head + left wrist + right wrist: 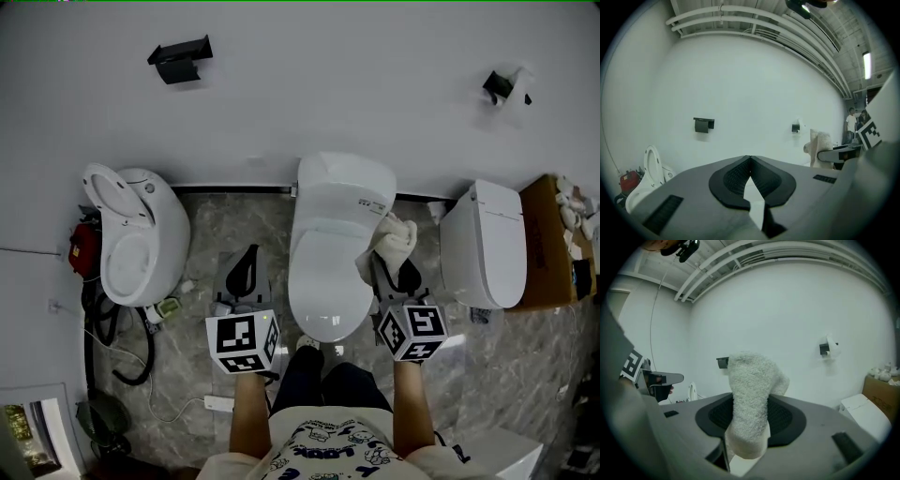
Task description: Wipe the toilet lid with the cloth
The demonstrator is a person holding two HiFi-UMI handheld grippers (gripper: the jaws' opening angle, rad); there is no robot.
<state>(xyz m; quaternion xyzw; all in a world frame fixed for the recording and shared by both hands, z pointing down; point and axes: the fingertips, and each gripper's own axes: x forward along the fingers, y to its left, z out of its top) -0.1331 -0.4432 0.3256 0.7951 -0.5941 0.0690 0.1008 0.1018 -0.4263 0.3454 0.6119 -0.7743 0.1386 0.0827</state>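
Cloth of white fluffy terry [750,394] sits clamped between the jaws of the right gripper [751,420], its upper end standing above the black ribbed pads and its lower end hanging below them. In the head view this cloth [396,239] hangs over the right edge of the closed white toilet lid [326,272] of the middle toilet; whether it touches the lid cannot be told. The right gripper [392,269] is at that same edge. The left gripper [249,255] is over the grey marble floor [202,234], just off the lid's left edge, its jaws pressed together at the tips with nothing held [750,159]. A white toilet with a raised lid [131,244] stands at the floor's left edge, and another closed white toilet [487,246] stands to the right. A black wall holder [180,58] hangs on the white wall [328,84].
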